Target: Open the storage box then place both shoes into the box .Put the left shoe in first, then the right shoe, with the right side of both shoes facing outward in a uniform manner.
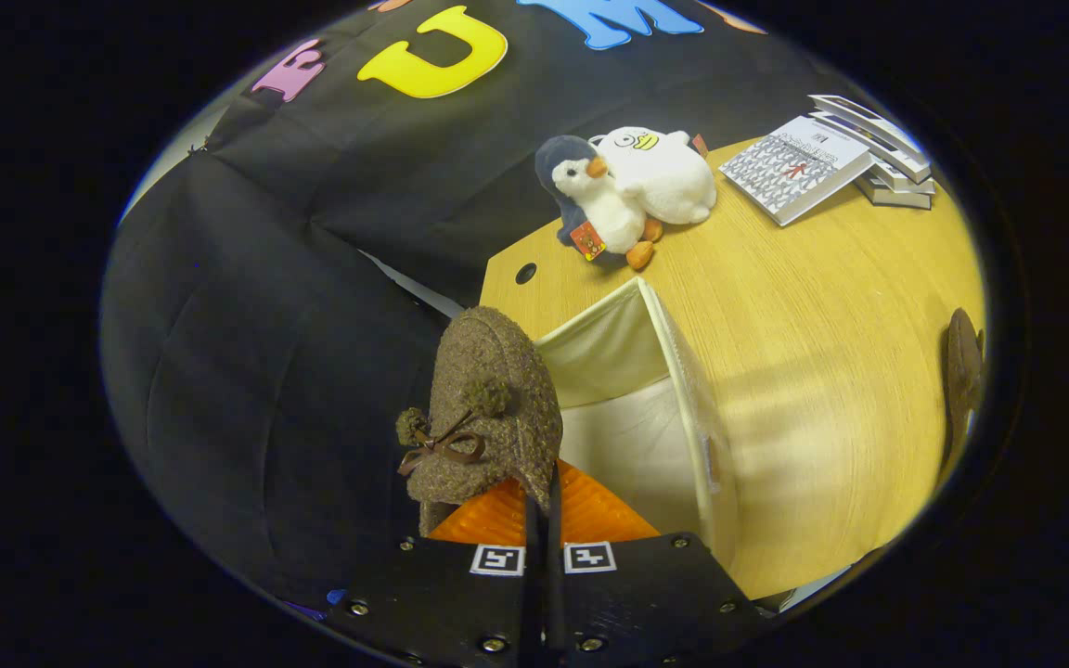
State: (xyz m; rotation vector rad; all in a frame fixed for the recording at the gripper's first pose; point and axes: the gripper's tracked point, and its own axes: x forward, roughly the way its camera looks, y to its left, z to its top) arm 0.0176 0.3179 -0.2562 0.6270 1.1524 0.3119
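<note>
My gripper (542, 506) is shut on a brown fuzzy shoe (488, 399) with a small bow and pompoms, pinching its edge so it hangs up in the air, toe pointing away from the fingers. Just beyond the shoe and a bit to its right stands the white fabric storage box (674, 371), open, its pale inside showing and nothing visible in it. A second brown shoe (961, 376) lies on the wooden table (822, 325) far off to the right of the box.
Two plush toys, a grey-and-white penguin (595, 199) and a white duck (664, 172), sit on the table beyond the box. A stack of books (827, 158) lies at the far right. A cable hole (525, 273) marks the table's near corner.
</note>
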